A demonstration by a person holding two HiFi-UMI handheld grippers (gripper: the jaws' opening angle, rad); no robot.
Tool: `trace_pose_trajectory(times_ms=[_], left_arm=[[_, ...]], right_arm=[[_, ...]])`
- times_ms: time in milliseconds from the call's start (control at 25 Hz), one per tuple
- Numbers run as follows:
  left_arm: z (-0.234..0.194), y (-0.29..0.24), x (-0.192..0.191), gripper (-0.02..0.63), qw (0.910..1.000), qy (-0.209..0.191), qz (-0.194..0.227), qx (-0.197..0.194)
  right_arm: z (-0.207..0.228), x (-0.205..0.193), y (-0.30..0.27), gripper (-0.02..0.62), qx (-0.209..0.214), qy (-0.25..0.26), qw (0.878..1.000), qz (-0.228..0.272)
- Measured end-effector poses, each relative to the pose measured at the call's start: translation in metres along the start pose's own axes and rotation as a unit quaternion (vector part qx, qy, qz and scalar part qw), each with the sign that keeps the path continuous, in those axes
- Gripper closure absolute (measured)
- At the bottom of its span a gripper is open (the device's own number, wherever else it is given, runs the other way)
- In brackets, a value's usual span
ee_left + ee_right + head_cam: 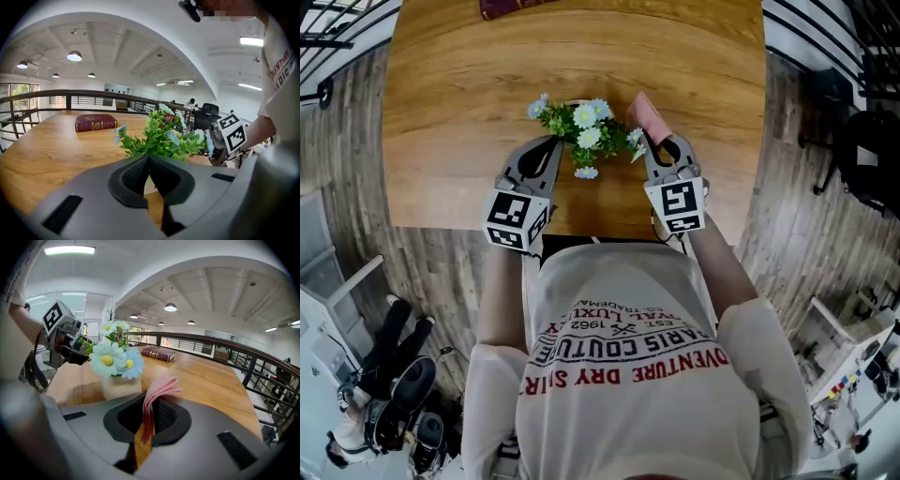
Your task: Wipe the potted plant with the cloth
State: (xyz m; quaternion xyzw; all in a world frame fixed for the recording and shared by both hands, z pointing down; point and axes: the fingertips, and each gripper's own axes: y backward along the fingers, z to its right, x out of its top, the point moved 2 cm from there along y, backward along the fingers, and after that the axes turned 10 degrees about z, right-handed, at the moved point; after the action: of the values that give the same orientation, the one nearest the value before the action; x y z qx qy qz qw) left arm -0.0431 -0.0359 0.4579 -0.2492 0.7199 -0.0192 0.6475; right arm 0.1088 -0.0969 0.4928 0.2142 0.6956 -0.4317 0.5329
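Cloth (161,390) pinched in right tool (149,412); left tool (149,161) closed, empty

**Lighting and picture quality, three views**

Light: bright, even, indoor.
Sources: round ceiling lamps (74,56) and strip lights (253,41), both burnt out to white; daylight at a window (18,96) far left.
Shadows: soft and faint on the table (469,94), which carries a mild sheen.
Distortion: heavy fisheye in all three views; the rail (234,348) bows, the table edges curve. Black vignette rings both gripper views.
Focus: distance sharp; the plant (108,359) close to the lens slightly soft.
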Motion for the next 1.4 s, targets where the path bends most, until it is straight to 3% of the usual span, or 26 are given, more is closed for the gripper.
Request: trace_pose_trajectory(times_ms=[160, 360, 560, 800, 1000, 1400], left_arm=[[-0.005, -0.008, -0.009, 0.589, 0.9997, 0.002, -0.024, 0.0], [-0.006, -0.008, -0.008, 0.591, 0.9994, 0.018, -0.022, -0.018], [-0.006, -0.009, -0.007, 0.59, 0.999, 0.01, -0.021, -0.037], [-0.01, -0.008, -0.006, 0.591, 0.9959, 0.072, -0.013, -0.053], [-0.009, -0.008, -0.006, 0.591, 0.9964, 0.044, -0.01, -0.072], [-0.008, -0.008, -0.007, 0.591, 0.9908, 0.035, -0.012, -0.13]], right_arm=[[-0.011, -0.005, -0.011, 0.56, 0.019, -0.012, 1.0, -0.006], [-0.024, -0.007, -0.02, 0.558, 0.036, -0.011, 0.999, -0.013], [-0.044, -0.013, -0.024, 0.558, 0.067, -0.007, 0.997, -0.022], [-0.049, -0.012, -0.023, 0.56, 0.049, -0.008, 0.998, -0.034], [-0.055, -0.013, -0.021, 0.56, 0.032, 0.009, 0.998, -0.053], [-0.095, -0.013, -0.016, 0.558, -0.006, -0.038, 0.996, -0.075]])
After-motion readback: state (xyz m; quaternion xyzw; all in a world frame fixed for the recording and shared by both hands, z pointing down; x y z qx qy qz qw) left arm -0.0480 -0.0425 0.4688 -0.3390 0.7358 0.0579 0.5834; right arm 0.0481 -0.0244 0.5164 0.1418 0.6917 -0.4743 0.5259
